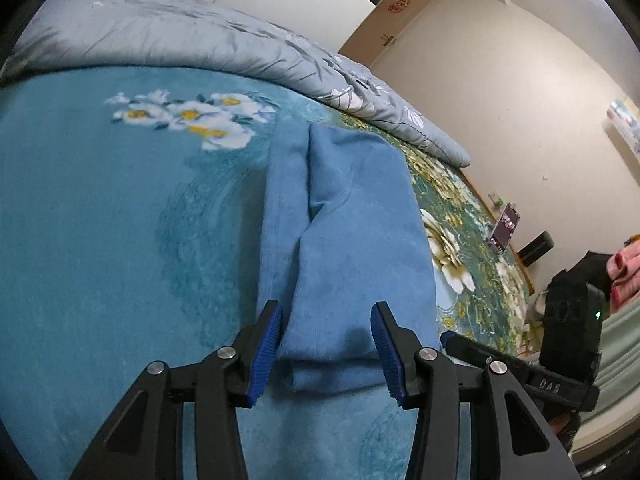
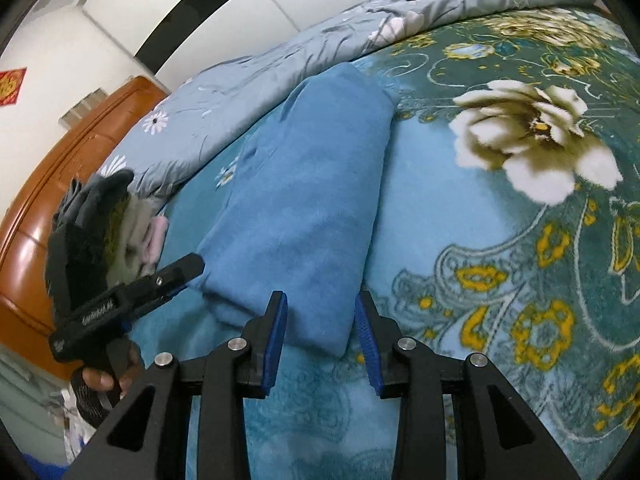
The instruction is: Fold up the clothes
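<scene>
Black linkage arms filled the bottom of both wrist views, each ending in blue ribbed pads. From the left wrist camera, the left gripper (image 1: pixel 326 330) had its fingers spread apart, one on either side of the near end of the folded blue garment (image 1: pixel 348 240), gripping nothing. Over at the right wrist camera, the right gripper (image 2: pixel 320 320) likewise stood with its fingers apart, the near right corner of the same garment (image 2: pixel 304 200) lying between them, unclamped. Each tool showed in the other's view: the right one at the lower right edge, with a person's fingers (image 1: pixel 622 270) above it, and the left one at the lower left.

That garment lay long and narrow on the teal floral blanket (image 1: pixel 100 220), a lengthwise crease running down its upper face. Beyond its far end, a grey flowered quilt (image 1: pixel 180 36) was bunched along the back of the bed. A small heap of other clothes (image 2: pixel 132 228) sat to the left, against a wooden headboard (image 2: pixel 52 184). White walls closed off the room behind.
</scene>
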